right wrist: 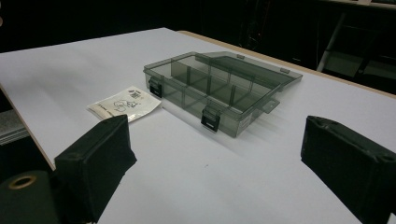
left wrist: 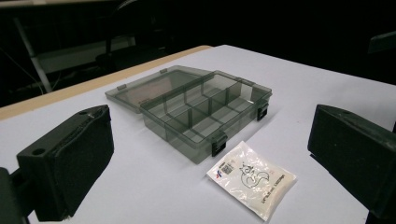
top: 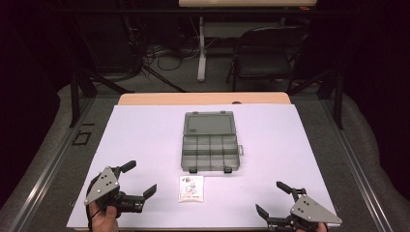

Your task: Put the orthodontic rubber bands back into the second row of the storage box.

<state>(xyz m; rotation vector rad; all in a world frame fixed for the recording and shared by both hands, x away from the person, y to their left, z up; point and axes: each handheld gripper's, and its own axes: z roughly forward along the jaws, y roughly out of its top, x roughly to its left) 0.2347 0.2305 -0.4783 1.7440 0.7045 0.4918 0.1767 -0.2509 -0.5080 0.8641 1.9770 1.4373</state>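
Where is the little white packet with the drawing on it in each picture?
High view: the white packet lies low in the middle, just in front of the grey box.
Left gripper view: lower right of middle.
Right gripper view: left of middle.
Shared landmark: the open grey box, right behind the packet.

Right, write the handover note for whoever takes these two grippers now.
Left gripper: jaws wide open, empty, at the near left of the white sheet.
Right gripper: jaws wide open, empty, at the near right.
Compartment box: mid-sheet, lid laid flat open behind it, dividers showing, compartments look empty.
Small plastic packet: flat on the sheet just in front of the box's latches, between the grippers, apart from the box.
Done: box is open.
Left: nothing gripped yet; the packet, likely the next pick, is untouched.
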